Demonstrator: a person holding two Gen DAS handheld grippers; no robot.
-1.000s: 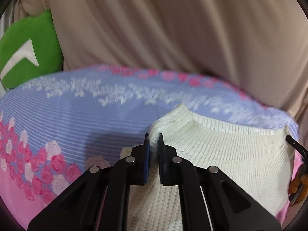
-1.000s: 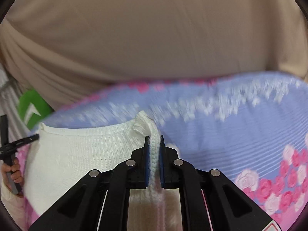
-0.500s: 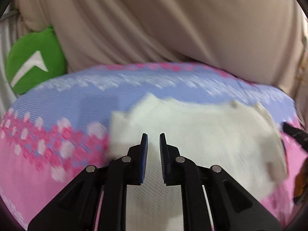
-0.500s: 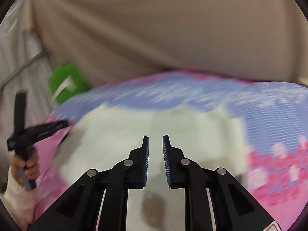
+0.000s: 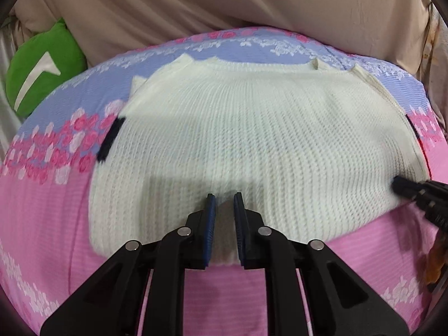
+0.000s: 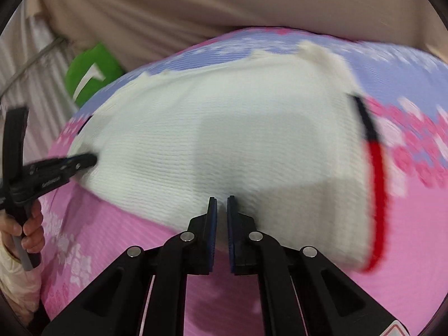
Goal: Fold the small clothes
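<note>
Cream ribbed-knit sweater (image 5: 252,145), folded, laid on pink-and-lilac floral bedspread (image 5: 56,224). Left hand-held gripper (image 5: 224,198) and right hand-held gripper (image 6: 219,200): levelled over near hem, slightly parted, nothing held.

A bedspread (image 5: 56,201) printed with pink roses and white flowers on bands of pink and lilac-blue spreads out beneath and ahead of the left gripper (image 5: 224,198). Far ahead and to that gripper's left, a green cushion (image 5: 42,67) with a white arrow mark lies at the bedspread's far edge. Behind both, beyond the gripper, hangs a creased beige cloth (image 5: 224,5).
</note>
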